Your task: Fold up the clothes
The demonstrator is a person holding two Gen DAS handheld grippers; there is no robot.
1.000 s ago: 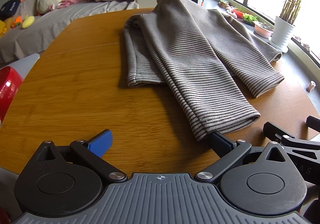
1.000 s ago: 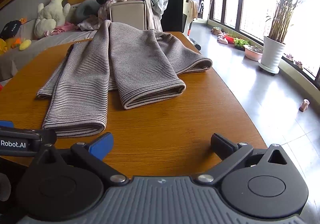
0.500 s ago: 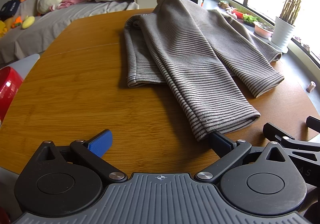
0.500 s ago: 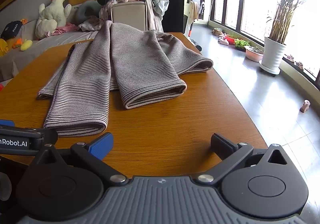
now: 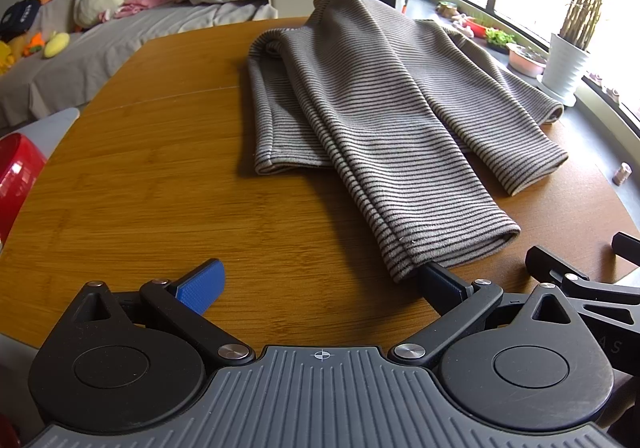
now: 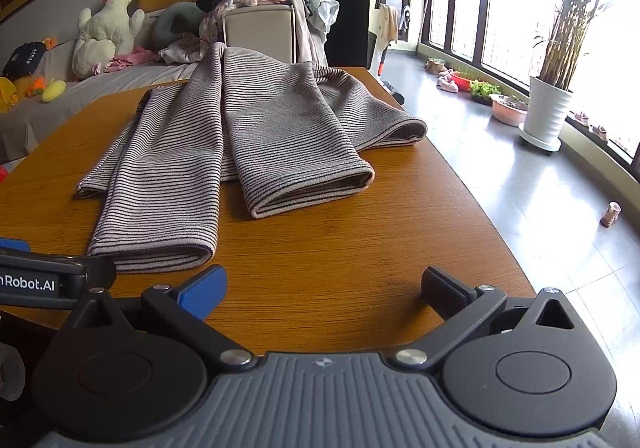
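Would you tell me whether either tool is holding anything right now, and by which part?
Nothing is held: both the left tool and right tool are open, short of the striped garment.

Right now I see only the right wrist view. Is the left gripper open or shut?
Observer: Open. The left gripper has its fingers spread wide.
Operator: Does it touch anything?
Observer: The tip of one black finger is hidden at the near end of the striped garment. I cannot tell if it is under the fabric or against it.
Operator: And the other finger?
Observer: Its blue pad is over the bare table, apart from the garment.
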